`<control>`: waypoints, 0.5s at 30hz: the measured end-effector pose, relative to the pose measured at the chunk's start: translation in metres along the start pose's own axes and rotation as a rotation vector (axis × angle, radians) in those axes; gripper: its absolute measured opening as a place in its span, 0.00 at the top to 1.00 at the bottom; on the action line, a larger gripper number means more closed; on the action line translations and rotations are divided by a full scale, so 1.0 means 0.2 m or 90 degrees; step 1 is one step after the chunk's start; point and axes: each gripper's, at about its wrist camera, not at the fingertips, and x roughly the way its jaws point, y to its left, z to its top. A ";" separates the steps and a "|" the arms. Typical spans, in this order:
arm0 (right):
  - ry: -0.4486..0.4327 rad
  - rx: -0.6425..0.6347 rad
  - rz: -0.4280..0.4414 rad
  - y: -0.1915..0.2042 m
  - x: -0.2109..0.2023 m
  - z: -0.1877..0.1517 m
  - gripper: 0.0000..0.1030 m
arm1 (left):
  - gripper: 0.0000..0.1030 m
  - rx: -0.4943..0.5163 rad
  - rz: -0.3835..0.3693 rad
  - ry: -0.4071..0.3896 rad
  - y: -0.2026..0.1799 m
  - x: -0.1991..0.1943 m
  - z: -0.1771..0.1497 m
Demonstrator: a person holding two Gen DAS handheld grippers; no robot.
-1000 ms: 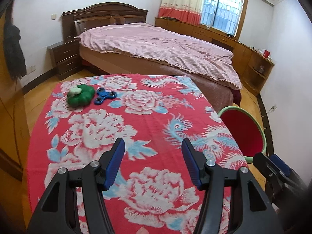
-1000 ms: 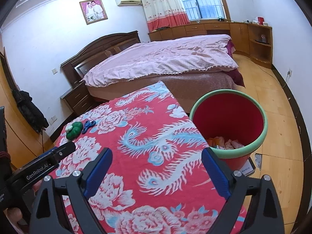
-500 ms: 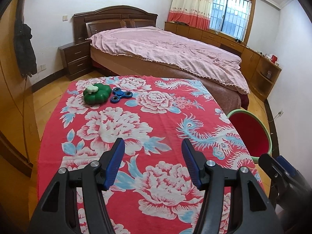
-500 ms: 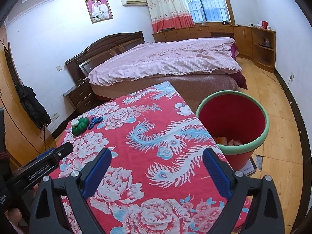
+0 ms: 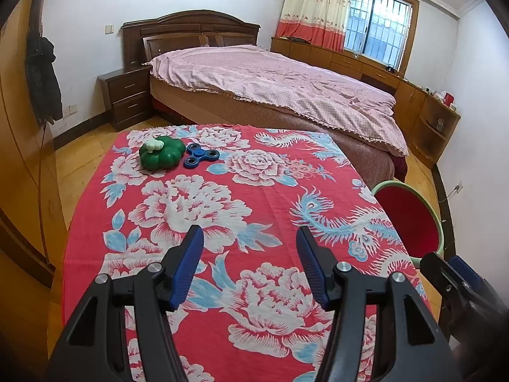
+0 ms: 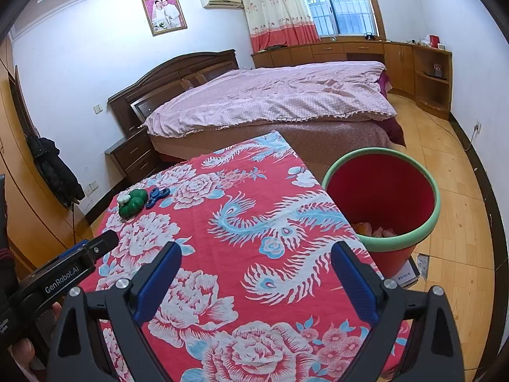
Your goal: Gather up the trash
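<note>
Both claws stand wide apart and hold nothing: the left gripper [image 5: 248, 265] and the right gripper [image 6: 256, 281] hang over the near part of the table [image 6: 222, 232], clear of the cloth. No loose trash shows on the cloth. The trash in sight lies already in the bin [image 6: 410, 238], which stands on the floor just beside the table's right edge: crumpled scraps [image 6: 378, 229] at the bottom, orange and pale, likely light, soft paper that would crush under the pads and want a pinch across the bulk.

At the far left corner sit a green toy [image 5: 161, 156] and a blue spinner [image 5: 200, 156], touching or nearly so; both look like hard plastic, the spinner flat and best taken by an arm's edge. Nothing stands between them and the claws. The bed [image 5: 286, 86] lies beyond
</note>
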 end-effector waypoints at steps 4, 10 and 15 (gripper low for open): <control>0.001 0.000 0.000 0.00 0.00 0.00 0.06 | 0.41 0.001 -0.001 0.000 0.00 0.00 0.00; 0.000 0.000 0.000 0.00 0.00 0.00 0.06 | 0.41 0.000 -0.001 0.000 0.00 0.00 0.00; 0.001 0.000 0.000 0.00 0.00 0.00 0.06 | 0.41 0.000 -0.001 0.000 0.00 0.00 0.00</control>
